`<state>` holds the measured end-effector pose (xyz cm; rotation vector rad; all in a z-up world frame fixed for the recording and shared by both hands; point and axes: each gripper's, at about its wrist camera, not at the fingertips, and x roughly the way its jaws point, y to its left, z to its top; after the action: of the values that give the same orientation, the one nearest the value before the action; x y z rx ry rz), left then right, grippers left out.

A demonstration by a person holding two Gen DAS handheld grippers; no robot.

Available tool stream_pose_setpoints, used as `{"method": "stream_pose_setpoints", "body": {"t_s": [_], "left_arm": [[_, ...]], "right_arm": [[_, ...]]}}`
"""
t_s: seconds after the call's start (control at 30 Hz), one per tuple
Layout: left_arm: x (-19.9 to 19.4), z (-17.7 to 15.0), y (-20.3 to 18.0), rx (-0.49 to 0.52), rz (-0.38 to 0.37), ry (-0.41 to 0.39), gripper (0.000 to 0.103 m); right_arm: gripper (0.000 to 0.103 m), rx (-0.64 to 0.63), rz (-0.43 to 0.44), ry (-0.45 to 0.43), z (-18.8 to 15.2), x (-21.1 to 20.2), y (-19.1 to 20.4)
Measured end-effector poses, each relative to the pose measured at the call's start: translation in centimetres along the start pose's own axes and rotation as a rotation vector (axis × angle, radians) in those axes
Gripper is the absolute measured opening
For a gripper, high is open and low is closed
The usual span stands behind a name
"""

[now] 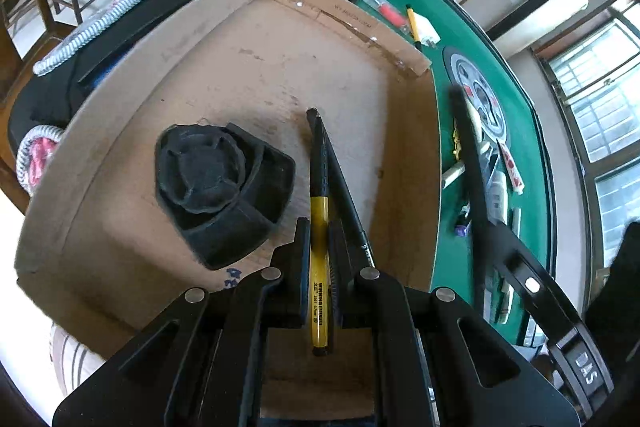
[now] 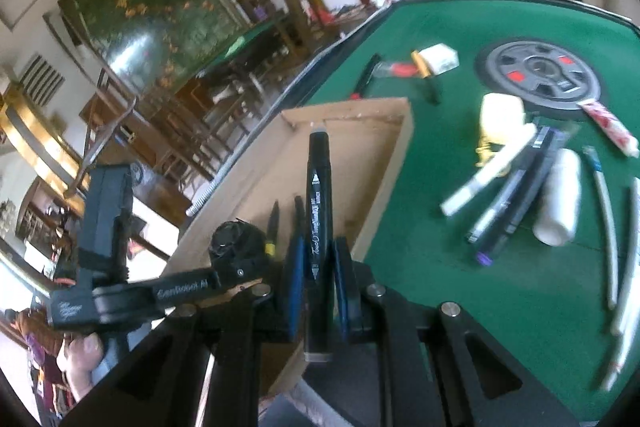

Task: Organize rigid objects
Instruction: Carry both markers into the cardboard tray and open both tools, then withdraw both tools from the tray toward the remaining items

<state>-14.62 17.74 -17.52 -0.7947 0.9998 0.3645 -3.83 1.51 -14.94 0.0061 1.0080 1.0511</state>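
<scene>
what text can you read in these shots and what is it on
"WINNING": yellow pen held in the left tool; smaller print under it is too small to read.
"Touch": black marker in the right tool; the rest is unclear.
"DHS": black strap.
Cardboard box print and the left tool arm lettering: illegible.
</scene>
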Motion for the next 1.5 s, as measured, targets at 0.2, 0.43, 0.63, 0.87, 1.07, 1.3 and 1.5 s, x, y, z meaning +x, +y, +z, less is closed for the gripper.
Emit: {"method": "stream_pose_setpoints", "body": {"t_s": [0.2, 0.43, 0.63, 0.87, 1.07, 1.3, 1.5], "left_arm": [[0.5, -0.1, -0.6, 0.05, 0.08, -0.019, 0.008], [0.5, -0.3, -0.9, 0.08, 0.132, -0.04, 0.008], [0.5, -0.3, -0.9, 0.085, 0.157, -0.045, 0.008], [0.4, -0.4, -0.7, 0.081, 0.166, -0.057, 0.008], [0.2, -1.1, -1.4, 0.119, 0.19, -0.082, 0.023], [-1.6, -2.7, -4.0, 0.186, 0.213, -0.171, 0.051], [-2.6, -5.0, -7.6, 0.273, 0.25, -0.21, 0.051]], "right_arm": [[0.013, -0.04, -0.004, 0.072, 0.9, 3.8, 0.6], [0.013, -0.098, -0.063, 0.155, 1.4, 7.1, 1.1], [0.014, -0.17, -0.118, 0.163, 1.1, 7.3, 2.2], [0.014, -0.182, -0.136, 0.212, 1.5, 8.4, 2.5], [0.015, -0.157, -0.093, 0.201, 1.6, 7.5, 2.1], [0.028, -0.043, -0.014, 0.092, 1.2, 1.9, -0.4], [0.029, -0.007, 0.008, 0.014, -0.5, -3.3, -2.2]]}}
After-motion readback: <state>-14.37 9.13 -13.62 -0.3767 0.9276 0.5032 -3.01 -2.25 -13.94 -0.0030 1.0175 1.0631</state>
